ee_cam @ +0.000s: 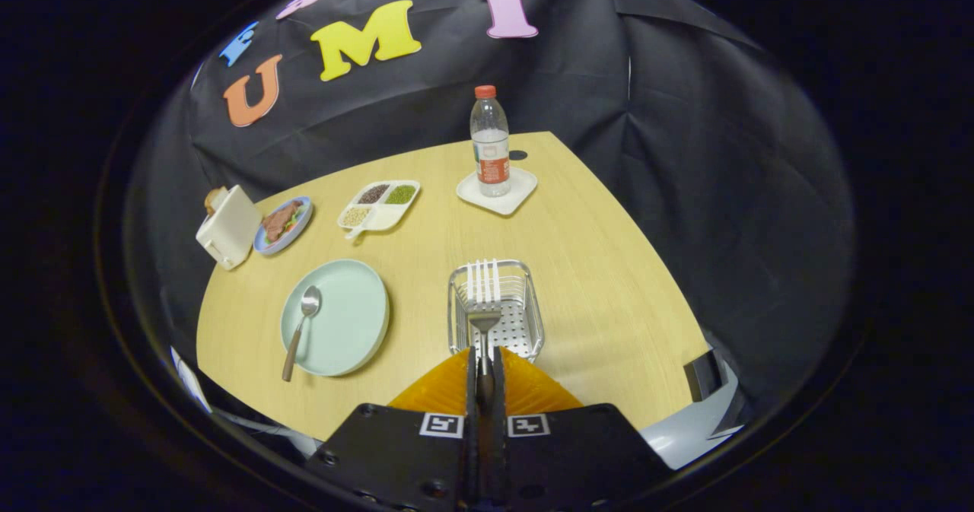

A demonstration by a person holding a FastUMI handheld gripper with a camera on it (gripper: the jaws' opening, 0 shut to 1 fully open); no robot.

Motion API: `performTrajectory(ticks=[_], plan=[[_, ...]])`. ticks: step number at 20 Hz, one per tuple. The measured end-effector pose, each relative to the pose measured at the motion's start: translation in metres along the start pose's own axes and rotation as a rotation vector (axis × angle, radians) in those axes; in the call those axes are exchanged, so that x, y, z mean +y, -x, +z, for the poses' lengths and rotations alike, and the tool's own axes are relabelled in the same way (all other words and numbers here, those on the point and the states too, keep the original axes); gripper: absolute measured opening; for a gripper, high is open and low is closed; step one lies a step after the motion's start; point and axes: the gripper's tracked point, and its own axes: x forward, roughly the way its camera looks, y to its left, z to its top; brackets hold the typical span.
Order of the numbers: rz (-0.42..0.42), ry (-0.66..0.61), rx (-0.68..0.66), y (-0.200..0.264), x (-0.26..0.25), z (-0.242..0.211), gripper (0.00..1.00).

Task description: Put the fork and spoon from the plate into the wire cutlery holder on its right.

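On the pale wooden table [593,268] in the black-draped booth, my gripper [485,367] clenches the fork [484,306] by its handle, tines forward over the wire cutlery holder [533,322], lined up so I can drop it inside. The spoon [303,325] waits on the mint plate [346,322] at nine o'clock of the holder. Towards twelve o'clock stands a water bottle [490,143] on a white coaster [517,192].

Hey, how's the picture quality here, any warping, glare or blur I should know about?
Gripper view: fisheye warping bows the table edges; lighting is even and soft, shadows faint; slight glare on the fork tines over the wire cutlery holder; the claw, shut on the fork, looks soft up close; the spoon on the plate is sharp.
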Motion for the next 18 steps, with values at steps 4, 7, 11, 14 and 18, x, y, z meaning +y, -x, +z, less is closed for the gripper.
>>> performTrajectory(ticks=[4, 7, 11, 14, 18], plan=[[-0.005, -0.012, -0.092, 0.014, 0.002, 0.021, 0.49], [-0.007, 0.0, -0.161, 0.025, 0.011, 0.034, 0.91], [0.007, 0.015, -0.231, 0.041, 0.034, 0.047, 0.97], [0.013, 0.038, -0.248, 0.042, 0.06, 0.047, 0.97], [0.051, 0.071, -0.228, 0.034, 0.108, 0.038, 0.97]])
